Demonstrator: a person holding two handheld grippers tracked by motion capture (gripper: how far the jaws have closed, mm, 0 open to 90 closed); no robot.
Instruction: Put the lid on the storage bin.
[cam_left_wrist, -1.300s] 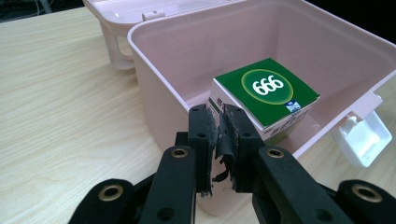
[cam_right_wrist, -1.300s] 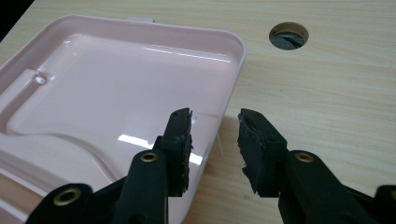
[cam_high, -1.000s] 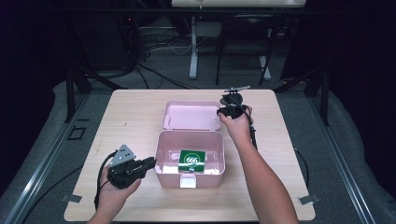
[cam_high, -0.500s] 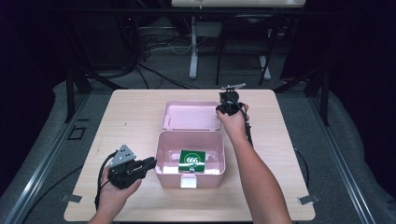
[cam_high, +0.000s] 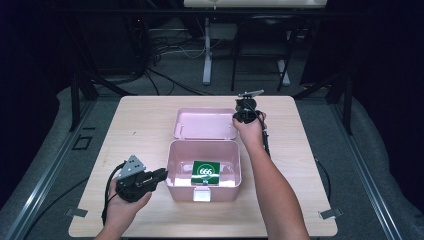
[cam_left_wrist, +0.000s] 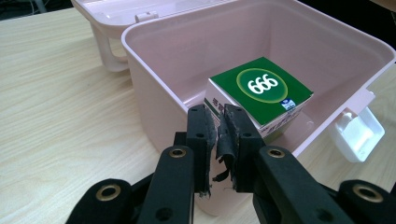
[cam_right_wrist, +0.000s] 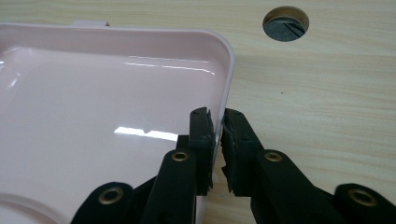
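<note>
An open pink box (cam_high: 170, 160) (cam_left_wrist: 140, 60) stands at the table's middle, with a green carton (cam_high: 206, 171) (cam_left_wrist: 261, 88) marked 666 inside it. Its lid (cam_high: 205, 124) (cam_right_wrist: 93, 93) lies flat behind it. My left gripper (cam_high: 162, 173) (cam_left_wrist: 219, 121) is shut and empty, just outside the box's left front wall. My right gripper (cam_high: 237, 117) (cam_right_wrist: 218, 122) straddles the lid's right rim, one jaw inside and one outside. Its jaws have just been closing, and they now pinch that rim.
A white latch (cam_high: 201, 195) (cam_left_wrist: 357, 133) hangs on the box's front wall. A round cable hole (cam_right_wrist: 286, 22) is cut in the wooden table (cam_high: 310, 165) beyond the lid. Dark floor, cables and stands surround the table.
The right gripper has edged slightly toward the lid's right rim. The left gripper, the box and the carton stay where they were.
</note>
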